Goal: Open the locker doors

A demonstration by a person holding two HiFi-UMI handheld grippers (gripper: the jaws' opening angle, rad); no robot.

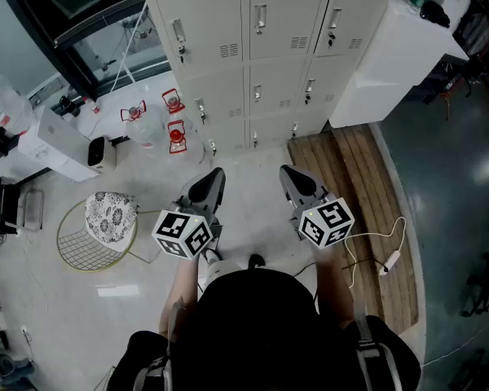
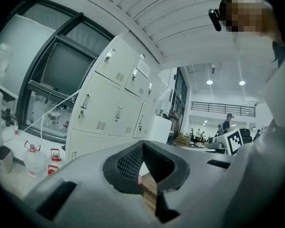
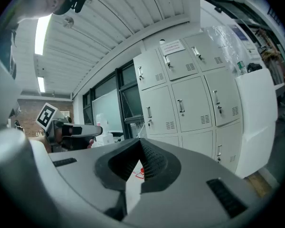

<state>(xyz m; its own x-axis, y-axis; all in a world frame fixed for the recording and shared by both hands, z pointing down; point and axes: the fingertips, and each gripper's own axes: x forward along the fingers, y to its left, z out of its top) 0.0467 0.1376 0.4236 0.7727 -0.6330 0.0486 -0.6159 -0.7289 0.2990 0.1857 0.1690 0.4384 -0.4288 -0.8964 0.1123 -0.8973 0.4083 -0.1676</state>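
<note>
A bank of cream lockers [image 1: 257, 47] stands ahead of me, all doors closed, each with a small metal handle [image 1: 261, 19]. The same lockers appear in the left gripper view [image 2: 116, 96] and in the right gripper view [image 3: 185, 94]. Both grippers hang over the floor, well short of the lockers and touching nothing. My left gripper [image 1: 213, 176] is shut, its jaws meeting at the tip [image 2: 142, 145] with nothing between them. My right gripper [image 1: 288, 172] is also shut and empty [image 3: 141, 142].
A white cabinet [image 1: 399, 55] stands against the lockers' right side. A wooden platform [image 1: 350, 177] lies on the floor at the right, with a cable and power strip [image 1: 389, 261] on it. Water jugs [image 1: 176, 134], a white appliance [image 1: 102, 154] and a wire stool [image 1: 106, 222] sit to the left.
</note>
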